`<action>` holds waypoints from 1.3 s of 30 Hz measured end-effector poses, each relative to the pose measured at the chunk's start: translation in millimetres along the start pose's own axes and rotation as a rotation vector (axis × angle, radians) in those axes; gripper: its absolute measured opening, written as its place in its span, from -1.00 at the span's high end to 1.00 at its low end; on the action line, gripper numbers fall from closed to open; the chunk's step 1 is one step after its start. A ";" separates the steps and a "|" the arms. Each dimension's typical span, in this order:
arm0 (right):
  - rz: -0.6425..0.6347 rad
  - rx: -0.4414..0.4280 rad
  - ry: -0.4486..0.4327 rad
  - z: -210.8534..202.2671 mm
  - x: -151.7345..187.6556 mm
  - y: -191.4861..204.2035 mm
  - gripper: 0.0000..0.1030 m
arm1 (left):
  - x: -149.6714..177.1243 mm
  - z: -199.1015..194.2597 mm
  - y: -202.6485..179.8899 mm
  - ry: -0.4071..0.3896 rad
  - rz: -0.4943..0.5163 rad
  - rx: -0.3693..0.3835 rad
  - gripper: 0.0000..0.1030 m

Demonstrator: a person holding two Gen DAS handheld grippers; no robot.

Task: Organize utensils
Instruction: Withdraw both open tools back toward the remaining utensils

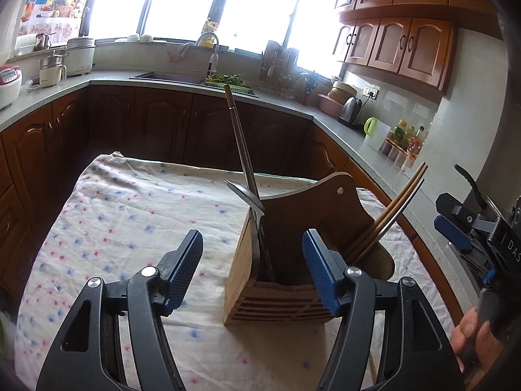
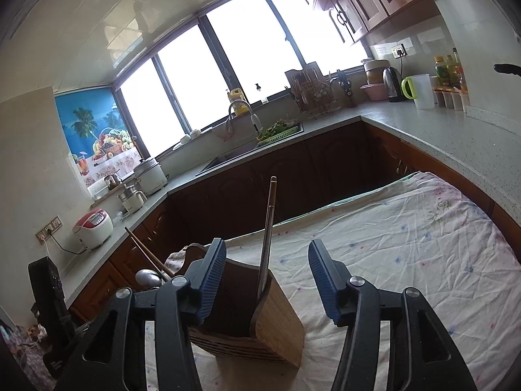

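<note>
A wooden utensil holder (image 1: 276, 267) stands on the cloth-covered table (image 1: 130, 215). It holds a metal spoon (image 1: 247, 195), a pair of metal chopsticks (image 1: 241, 143) leaning up, and brown and metal chopsticks (image 1: 400, 202) leaning right. My left gripper (image 1: 252, 260) is open and empty, just in front of the holder. My right gripper (image 2: 267, 277) is open and empty, above the holder (image 2: 260, 325), which shows chopsticks (image 2: 268, 228) and a spoon bowl (image 2: 148, 277). The right gripper also shows at the right edge of the left wrist view (image 1: 456, 224).
Kitchen counters wrap around the table, with a sink (image 1: 169, 76), rice cookers (image 1: 79, 55), a kettle (image 1: 350, 109), a jug and bottles (image 1: 407, 137). The floral cloth spreads to the left (image 1: 97, 228) and right (image 2: 407, 244) of the holder.
</note>
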State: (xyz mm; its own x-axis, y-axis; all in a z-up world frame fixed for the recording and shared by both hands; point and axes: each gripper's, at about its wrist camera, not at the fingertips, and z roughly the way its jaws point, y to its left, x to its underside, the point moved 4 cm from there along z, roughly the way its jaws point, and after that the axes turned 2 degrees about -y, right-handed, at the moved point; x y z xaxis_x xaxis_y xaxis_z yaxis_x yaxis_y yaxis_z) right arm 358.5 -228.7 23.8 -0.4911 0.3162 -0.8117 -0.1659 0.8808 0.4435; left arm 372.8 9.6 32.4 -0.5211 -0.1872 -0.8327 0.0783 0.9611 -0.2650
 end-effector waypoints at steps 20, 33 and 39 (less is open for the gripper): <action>-0.109 0.059 0.092 -103.9 63.5 -3.7 -0.99 | 72.6 -113.3 10.6 0.009 -0.025 -0.032 -0.53; -0.240 0.244 0.199 -152.8 125.6 -1.4 -1.00 | 126.1 -151.8 -1.8 0.088 -0.005 -0.028 -0.66; -0.332 0.321 0.224 -167.1 150.1 2.0 -1.00 | 147.1 -161.1 -4.3 0.116 -0.002 -0.037 -0.66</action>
State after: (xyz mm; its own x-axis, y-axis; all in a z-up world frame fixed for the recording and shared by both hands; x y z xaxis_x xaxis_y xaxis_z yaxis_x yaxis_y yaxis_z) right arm 141.6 -238.4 -33.7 -0.6336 -0.0515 -0.7719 -0.0904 0.9959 0.0078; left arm 158.9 10.6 -10.6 -0.6160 -0.1669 -0.7698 0.0469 0.9678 -0.2474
